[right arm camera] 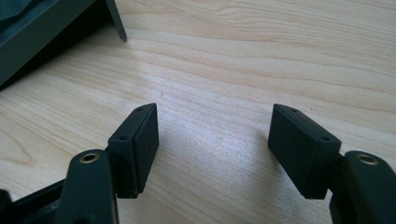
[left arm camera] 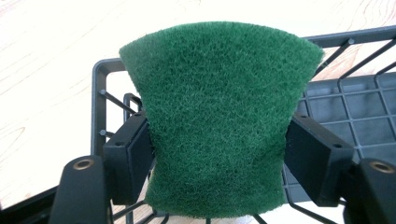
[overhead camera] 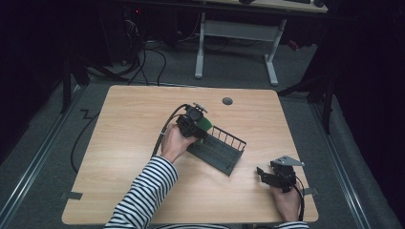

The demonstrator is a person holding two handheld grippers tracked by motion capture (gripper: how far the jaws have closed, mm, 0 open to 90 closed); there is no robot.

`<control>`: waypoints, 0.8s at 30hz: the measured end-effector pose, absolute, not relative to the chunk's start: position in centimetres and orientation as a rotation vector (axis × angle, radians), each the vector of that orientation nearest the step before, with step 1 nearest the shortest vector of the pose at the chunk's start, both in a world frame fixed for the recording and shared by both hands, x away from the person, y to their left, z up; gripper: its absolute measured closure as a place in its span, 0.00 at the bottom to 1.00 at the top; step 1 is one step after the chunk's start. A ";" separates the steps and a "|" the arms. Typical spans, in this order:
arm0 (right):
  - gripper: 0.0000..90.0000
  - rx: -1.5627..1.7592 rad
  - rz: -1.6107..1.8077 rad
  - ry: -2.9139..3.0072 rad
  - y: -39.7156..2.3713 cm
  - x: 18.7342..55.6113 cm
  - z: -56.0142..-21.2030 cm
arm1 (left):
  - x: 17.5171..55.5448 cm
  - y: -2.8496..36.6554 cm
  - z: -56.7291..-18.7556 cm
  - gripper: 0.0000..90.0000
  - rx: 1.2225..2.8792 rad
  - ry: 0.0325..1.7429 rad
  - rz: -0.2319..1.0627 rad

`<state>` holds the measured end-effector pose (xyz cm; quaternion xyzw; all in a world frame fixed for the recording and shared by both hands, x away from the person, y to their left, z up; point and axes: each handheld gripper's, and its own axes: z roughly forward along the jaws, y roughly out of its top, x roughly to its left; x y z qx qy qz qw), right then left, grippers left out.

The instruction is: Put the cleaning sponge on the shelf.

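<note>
Green scouring pad [left arm camera: 215, 121] pinched by left gripper [left arm camera: 217, 149] above rack [left arm camera: 348, 109].

No legible text or labels, seemingly.

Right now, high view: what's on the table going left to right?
Striped sleeve → left hand → left gripper, its jaws pinching the green scouring pad → dark wire rack → right gripper, jaws open and empty, in the right hand near the table edge.
</note>
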<state>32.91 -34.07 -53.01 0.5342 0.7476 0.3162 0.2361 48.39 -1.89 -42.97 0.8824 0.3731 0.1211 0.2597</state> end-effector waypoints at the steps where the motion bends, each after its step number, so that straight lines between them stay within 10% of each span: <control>1: 0.37 1.465 0.867 2.050 -34.1 32.9 -53.0 | 48.4 -1.8 -43.0 0.32 2.388 1.012 0.326; 24: 0.37 1.465 0.868 2.050 -34.1 32.9 -53.0 | 45.9 4.1 -40.4 0.27 2.222 1.035 0.334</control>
